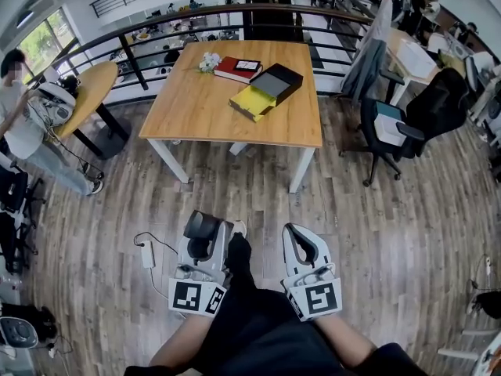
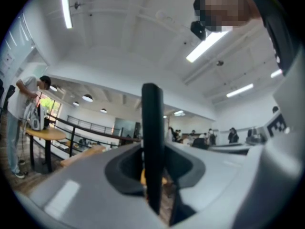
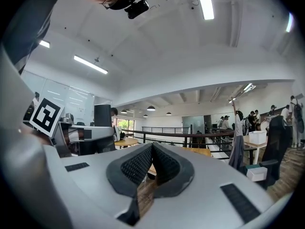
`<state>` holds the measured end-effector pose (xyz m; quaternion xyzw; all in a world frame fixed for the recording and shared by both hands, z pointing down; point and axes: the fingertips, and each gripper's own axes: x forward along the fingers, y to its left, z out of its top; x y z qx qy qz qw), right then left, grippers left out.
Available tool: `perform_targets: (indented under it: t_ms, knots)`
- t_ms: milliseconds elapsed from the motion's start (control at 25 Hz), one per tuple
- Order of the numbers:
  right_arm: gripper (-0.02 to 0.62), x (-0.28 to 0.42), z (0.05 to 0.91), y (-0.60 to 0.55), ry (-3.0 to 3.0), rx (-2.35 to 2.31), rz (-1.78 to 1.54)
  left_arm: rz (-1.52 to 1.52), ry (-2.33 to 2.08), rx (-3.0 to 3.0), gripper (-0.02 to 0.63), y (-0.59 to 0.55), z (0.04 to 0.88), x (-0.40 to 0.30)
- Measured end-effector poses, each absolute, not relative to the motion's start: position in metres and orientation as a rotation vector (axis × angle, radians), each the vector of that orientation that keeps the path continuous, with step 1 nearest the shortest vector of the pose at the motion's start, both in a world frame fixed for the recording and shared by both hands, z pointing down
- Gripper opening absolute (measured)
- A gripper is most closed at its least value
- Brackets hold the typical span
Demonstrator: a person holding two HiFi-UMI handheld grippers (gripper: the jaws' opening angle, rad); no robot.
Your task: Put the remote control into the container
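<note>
My left gripper is low in the head view, over the floor and well short of the wooden table. It is shut on a black remote control. In the left gripper view the remote control stands upright between the jaws of that gripper. The container, an open black box, lies on the table's far right part with a yellow piece against its near side. My right gripper is beside the left one; in the right gripper view this gripper has its tips together with nothing between them.
A red book with a small dark device on it and white flowers lie at the table's far edge. A black railing runs behind it. An office chair stands to the right. At the left are a round table and a person. A white power adapter lies on the floor.
</note>
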<state>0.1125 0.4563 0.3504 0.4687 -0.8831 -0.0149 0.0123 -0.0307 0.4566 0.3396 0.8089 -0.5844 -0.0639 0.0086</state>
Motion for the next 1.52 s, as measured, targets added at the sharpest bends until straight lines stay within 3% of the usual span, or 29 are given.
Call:
perform_targets:
  t_ms: [440, 880, 1520]
  knots:
    - [0.018, 0.086, 0.346, 0.344, -2.766, 1.459, -0.087, -0.238, -1.793, 2.524, 0.103, 0.352, 0.353, -0.052]
    - [0.018, 0.065, 0.362, 0.169, -2.683, 1.567, 0.092, -0.155, -1.653, 2.560, 0.101, 0.190, 0.364, -0.080]
    - [0.018, 0.019, 0.354, -0.012, -2.542, 1.669, 0.103, -0.239, -1.601, 2.458, 0.103, 0.020, 0.361, -0.160]
